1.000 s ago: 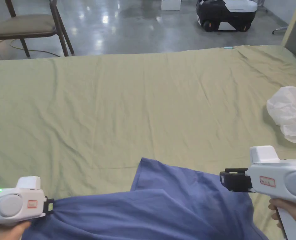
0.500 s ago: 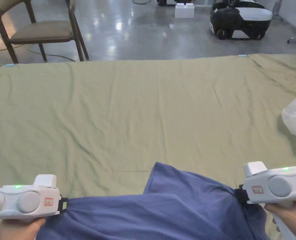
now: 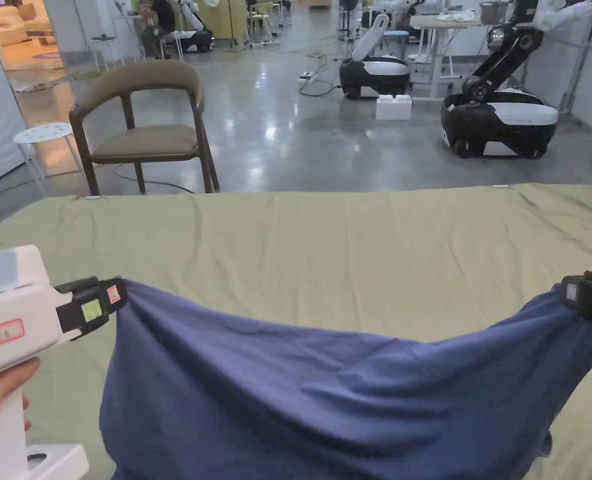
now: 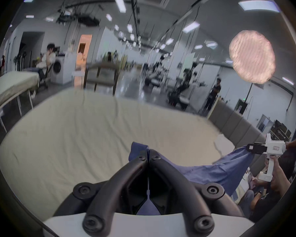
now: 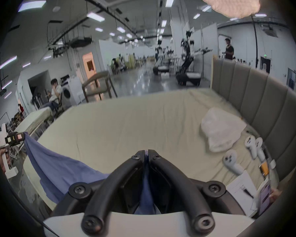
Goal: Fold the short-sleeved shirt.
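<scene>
Where shirt (image 3: 351, 400) hangs — green sheet (image 3: 326, 244), chair (image 3: 144, 125)

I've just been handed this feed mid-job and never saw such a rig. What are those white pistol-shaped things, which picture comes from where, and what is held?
They are hand-held grippers, one in each of a person's hands. The wide picture comes from a camera on the person's head; the two round ones ride on the grippers. The left gripper and the right gripper are each shut on a corner of a blue shirt, holding it stretched and lifted over a bed sheet. A white bag, white controllers and papers lie on the sheet near the headboard.
</scene>
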Motion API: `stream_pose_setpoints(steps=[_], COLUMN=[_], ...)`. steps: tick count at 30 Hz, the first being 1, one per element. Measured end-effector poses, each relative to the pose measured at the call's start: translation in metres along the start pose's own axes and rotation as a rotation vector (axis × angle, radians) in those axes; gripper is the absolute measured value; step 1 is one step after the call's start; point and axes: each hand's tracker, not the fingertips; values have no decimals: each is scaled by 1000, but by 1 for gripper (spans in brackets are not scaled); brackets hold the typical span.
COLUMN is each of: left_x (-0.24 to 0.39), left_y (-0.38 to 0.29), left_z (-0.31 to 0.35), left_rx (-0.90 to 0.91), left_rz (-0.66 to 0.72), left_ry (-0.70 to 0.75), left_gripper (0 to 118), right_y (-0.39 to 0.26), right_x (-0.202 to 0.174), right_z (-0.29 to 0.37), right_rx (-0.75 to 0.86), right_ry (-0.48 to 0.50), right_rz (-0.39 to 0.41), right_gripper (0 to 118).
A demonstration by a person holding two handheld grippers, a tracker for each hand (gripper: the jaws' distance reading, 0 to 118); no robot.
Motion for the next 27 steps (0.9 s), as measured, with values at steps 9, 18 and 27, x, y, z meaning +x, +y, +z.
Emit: stream_pose_setpoints(steps=[9, 18, 27], left_x=[37, 52, 47], left_y=[115, 183, 225], left_z=[51, 29, -53], left_rx=[299, 373, 325], left_rz=[-87, -118, -96], left_ry=[46, 122, 209], left_gripper=[0, 0, 0], right_y=[122, 209, 254], right_x=[-14, -33, -34], right_z=[53, 61, 15], right_rx=[239, 383, 416], right_ry=[-40, -132, -209], right_rz=[10, 51, 72], right_gripper=[1, 1, 1])
